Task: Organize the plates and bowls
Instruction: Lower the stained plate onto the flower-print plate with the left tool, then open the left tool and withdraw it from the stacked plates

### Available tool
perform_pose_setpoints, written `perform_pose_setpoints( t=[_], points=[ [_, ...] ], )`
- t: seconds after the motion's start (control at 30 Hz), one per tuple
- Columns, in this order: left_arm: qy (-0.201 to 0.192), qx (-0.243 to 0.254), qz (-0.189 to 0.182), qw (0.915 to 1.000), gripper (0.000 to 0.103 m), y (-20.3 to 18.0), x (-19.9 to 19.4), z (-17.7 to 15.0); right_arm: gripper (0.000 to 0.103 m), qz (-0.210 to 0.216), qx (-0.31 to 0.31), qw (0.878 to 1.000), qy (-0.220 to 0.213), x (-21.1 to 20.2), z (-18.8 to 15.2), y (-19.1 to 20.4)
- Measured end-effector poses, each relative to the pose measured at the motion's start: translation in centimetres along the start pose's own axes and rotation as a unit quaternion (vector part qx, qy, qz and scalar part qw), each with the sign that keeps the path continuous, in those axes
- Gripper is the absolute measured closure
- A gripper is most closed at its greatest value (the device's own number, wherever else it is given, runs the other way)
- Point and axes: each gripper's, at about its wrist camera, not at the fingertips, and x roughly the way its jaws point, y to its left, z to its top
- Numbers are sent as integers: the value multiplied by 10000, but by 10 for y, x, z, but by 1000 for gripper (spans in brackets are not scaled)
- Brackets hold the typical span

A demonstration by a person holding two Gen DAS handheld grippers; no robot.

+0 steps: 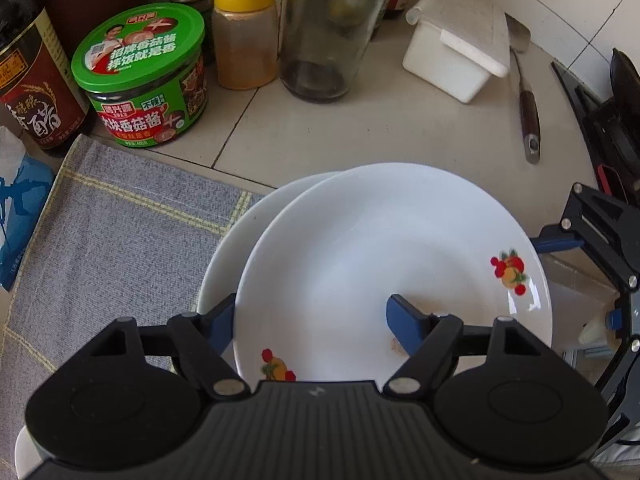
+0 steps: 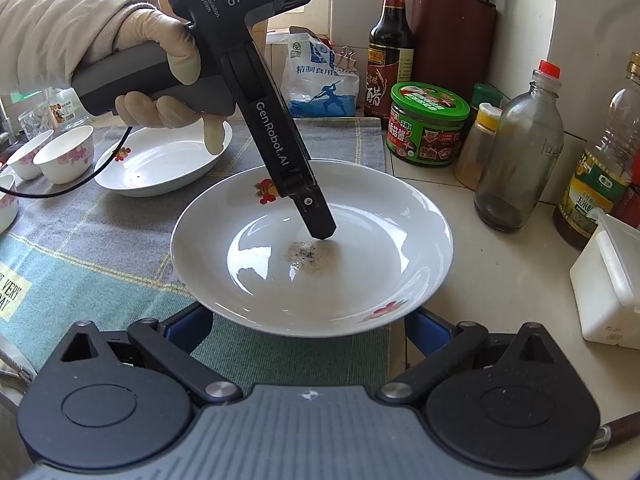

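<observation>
My left gripper [image 1: 308, 320] has its jaws astride the near rim of the plate [image 1: 380, 248], one finger inside, one under. My right gripper [image 2: 308, 324] is open, fingers spread under the rim. The plate holds a dark crumb smear [image 2: 308, 254] and overlaps a second plate [image 1: 228, 264]. Beyond stand a third plate [image 2: 160, 168], two bowls [image 2: 66, 154], a green-lidded jar [image 2: 428, 124] and a near-empty glass bottle [image 2: 516, 160].
</observation>
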Motion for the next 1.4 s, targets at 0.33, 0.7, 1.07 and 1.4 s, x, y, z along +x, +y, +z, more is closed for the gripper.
perform_pose_setpoints(
  t=[0.33,0.7,1.07,1.4],
  points=[
    [-74,74,111,9999,24,-3,-8,-3,0,9,-3,10000,-23,-1,0,0],
    [-396,-66,199,9990,20,-6,-21,-14,0,-58,-18,10000,50,0,3,1],
    [-625,-161,415,9971,15,-10,-27,-28,0,-125,-53,9999,99,3,4,4],
    [-1429,-223,886,9855,15,-27,-50,-53,0,-337,103,9994,51,-8,8,3]
  ],
)
